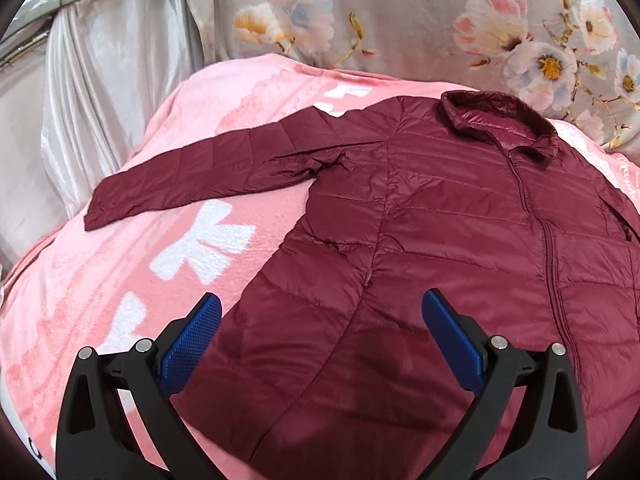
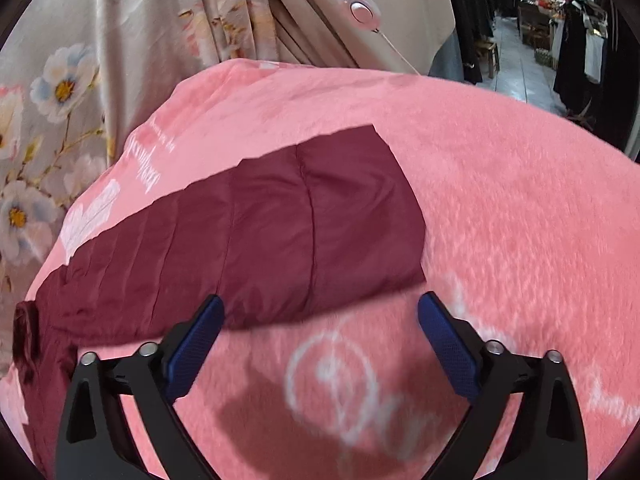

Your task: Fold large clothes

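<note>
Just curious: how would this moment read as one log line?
jacket: flat, unfolded on pink blanket | left tongs: open above hem | right tongs: open near sleeve

maroon sleeve [image 2: 256,232], pink blanket [image 2: 500,200] (tongs [image 2: 320,312] spread)

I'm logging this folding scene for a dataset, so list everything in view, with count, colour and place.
jacket: one, maroon quilted, spread flat and zipped on the blanket
sleeve: one per view, maroon, stretched out sideways
blanket: one, pink with white print, under the jacket
floral curtain: one, beige with pink-white flowers, behind
clothes racks: several, mostly dark garments, far right background
left gripper: black with blue pads, open over the hem
right gripper: same colours, open near the sleeve's end
</note>
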`<state>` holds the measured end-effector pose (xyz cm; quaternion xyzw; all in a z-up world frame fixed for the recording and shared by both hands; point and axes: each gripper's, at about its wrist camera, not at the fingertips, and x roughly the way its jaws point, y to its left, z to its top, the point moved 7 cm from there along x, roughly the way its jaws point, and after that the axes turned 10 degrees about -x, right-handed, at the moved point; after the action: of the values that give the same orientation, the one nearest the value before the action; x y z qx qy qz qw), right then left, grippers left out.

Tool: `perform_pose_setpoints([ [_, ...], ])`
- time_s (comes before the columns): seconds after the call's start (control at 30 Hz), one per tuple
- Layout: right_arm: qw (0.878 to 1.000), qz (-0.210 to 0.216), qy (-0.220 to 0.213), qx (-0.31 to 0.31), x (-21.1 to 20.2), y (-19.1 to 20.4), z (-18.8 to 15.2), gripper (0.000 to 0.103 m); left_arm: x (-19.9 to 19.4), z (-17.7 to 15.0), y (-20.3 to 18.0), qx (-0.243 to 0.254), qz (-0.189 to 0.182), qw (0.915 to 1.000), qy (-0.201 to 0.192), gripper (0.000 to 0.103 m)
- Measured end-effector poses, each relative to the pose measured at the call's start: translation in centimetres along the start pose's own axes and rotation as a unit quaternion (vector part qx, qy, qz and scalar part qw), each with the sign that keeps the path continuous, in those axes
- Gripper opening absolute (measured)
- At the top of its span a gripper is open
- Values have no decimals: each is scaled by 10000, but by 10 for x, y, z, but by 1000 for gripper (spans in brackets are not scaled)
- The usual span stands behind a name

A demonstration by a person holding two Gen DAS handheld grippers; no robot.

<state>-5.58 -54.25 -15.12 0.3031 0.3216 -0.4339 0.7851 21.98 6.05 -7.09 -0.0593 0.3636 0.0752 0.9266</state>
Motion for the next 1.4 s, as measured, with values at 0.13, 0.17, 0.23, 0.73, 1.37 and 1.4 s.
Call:
perform_pose_setpoints([
  [0.13,9997,14,-188,153,14,4,22,15,11,3,-6,108,-78,9999,76,98],
  [0.17,9997,50,-166,182,17,8,28,12,14,4,-7,126,-82,9998,103,98],
  [0.23,9990,192,-390,84,10,33,46,7,18,5,-6,131,-51,9998,153,98],
  [0.73,8546,3243,-791,-3978,-144,476,-72,6,46,10,21,-179,165,9988,418,98],
  [1.37,7866,4200,-496,-4498,-185,510,-159,75,63,53,-7,-972,-1569,9772,1050,98],
  [1.4,7950,4102,-536,-4436,-182,503,-149,75,67,56,-15,-1037,-1729,9722,1189,98],
])
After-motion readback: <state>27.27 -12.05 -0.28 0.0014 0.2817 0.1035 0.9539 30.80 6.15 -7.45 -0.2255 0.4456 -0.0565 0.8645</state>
